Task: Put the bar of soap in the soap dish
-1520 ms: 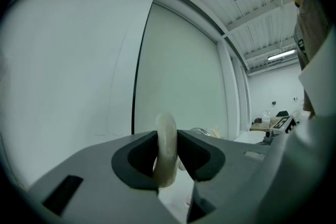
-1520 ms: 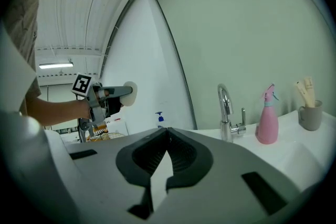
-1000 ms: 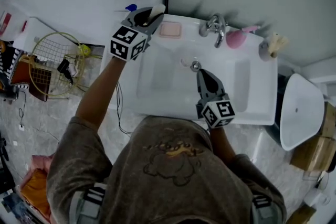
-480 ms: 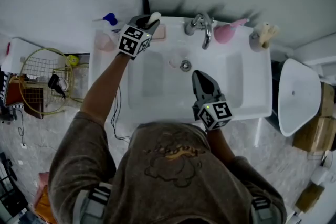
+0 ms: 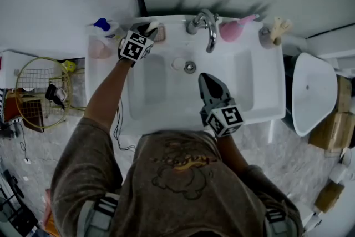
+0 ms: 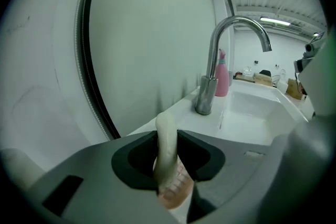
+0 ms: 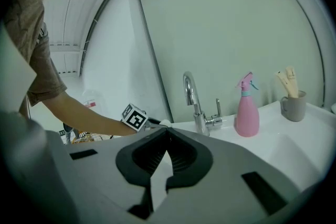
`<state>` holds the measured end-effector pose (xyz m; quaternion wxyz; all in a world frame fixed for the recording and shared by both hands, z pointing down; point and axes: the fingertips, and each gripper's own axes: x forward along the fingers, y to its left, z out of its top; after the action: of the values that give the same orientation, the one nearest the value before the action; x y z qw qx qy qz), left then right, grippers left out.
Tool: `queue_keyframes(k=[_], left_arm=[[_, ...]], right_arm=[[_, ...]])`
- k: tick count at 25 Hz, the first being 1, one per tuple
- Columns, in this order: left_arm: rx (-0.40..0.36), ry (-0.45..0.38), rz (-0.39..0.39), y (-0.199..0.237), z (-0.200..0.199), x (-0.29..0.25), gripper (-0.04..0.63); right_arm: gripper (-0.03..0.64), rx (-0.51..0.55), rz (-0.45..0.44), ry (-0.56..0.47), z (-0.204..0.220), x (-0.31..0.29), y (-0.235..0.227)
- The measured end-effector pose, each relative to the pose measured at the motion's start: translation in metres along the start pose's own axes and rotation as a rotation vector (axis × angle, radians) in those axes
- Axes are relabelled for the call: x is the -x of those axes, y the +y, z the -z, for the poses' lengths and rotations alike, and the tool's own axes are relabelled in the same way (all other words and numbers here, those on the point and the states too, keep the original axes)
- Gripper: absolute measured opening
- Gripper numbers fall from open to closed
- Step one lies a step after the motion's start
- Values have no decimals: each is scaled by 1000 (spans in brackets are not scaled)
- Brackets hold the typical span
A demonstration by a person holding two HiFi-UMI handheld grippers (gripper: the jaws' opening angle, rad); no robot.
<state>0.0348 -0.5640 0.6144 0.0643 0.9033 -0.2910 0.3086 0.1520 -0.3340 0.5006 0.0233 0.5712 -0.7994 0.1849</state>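
Head view showed us a white ceramic washbasin [image 5: 260, 91] with containers along its rear ledge.

Containers:
- We found a pink ridged soap dish [image 6: 176, 190] at the rear left, beside the chrome swan-neck faucet [image 5: 206, 30]. The cream bar of soap [image 6: 166, 139] stood on edge directly over it. We could not tell whether the two touched.
- A grey cup [image 5: 266, 37] at the rear right held two pale stick-shaped utensils [image 5: 280, 26].
- A pink trigger spray bottle [image 5: 230, 30] stood between the faucet and the cup.
- A blue-capped bottle [image 5: 102, 24] stood at the basin's far left corner.

Grippers:
- The left gripper [image 5: 148, 26] clamped the soap by its flat faces, with the jaws part-way apart on it. In the head view its body hid most of the dish.
- The right gripper [image 5: 205, 77] hung over the bowl near the round metal drain [image 5: 190, 67], well apart from the dish. Its jaw tips met and held nothing.

Count: we counted one soap bar, one dish, one faucet, one spray bottle, one cup with two utensils, one blue-capped bottle and two grippers.
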Motion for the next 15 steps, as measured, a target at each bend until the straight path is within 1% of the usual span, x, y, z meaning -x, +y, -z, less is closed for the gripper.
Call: queue_keyframes(k=[4,10,13,15], left_arm=[[-21,28,12,-1,9,-6,110],[-64,35,48,-7,10,-11,110],[-42,41,90,-15,12,-17,112],[-45,51,105,-21,15,-20,132]], right_arm=[[-5,6,-9,16,5,-5,-2],[-5,-24,-10,18,7,-12,-6],[-5,-16,-12,23,9,-14,-8],[-5,-9,-13,25,8,-15,-8]])
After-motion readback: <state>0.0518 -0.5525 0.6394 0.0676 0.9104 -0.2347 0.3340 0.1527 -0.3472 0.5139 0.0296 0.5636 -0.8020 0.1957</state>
